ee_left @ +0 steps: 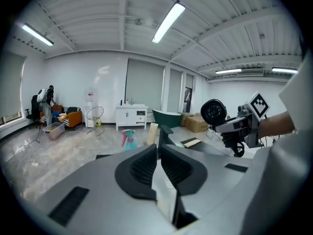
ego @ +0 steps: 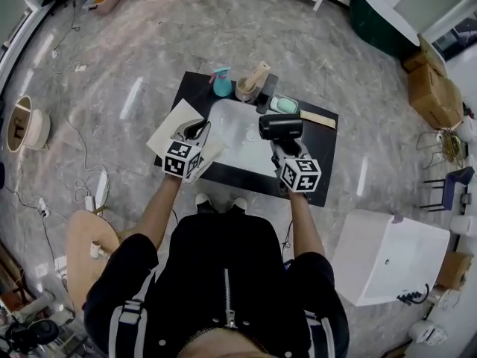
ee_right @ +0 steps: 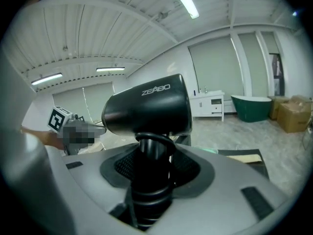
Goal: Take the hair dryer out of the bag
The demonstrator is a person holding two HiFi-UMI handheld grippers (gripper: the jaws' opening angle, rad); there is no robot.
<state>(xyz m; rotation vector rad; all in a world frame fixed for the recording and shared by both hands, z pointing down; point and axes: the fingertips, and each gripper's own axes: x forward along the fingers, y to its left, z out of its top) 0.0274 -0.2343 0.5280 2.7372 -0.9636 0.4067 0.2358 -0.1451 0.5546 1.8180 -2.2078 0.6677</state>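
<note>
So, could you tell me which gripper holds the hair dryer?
The right gripper, clamped on the black dryer's handle; the left gripper pinches only the white bag.

The left gripper [ego: 195, 131] holds a flat white bag [ego: 171, 129] above the black table [ego: 326, 151]. The right gripper [ego: 283, 148] clamps the handle of a black hair dryer [ego: 281, 127], barrel level, clear of the bag, above a white basin [ego: 240, 144]. Along the table's far edge stand a teal spray bottle [ego: 221, 84], a wooden cup [ego: 248, 89] and a green soap dish [ego: 284, 105].
</note>
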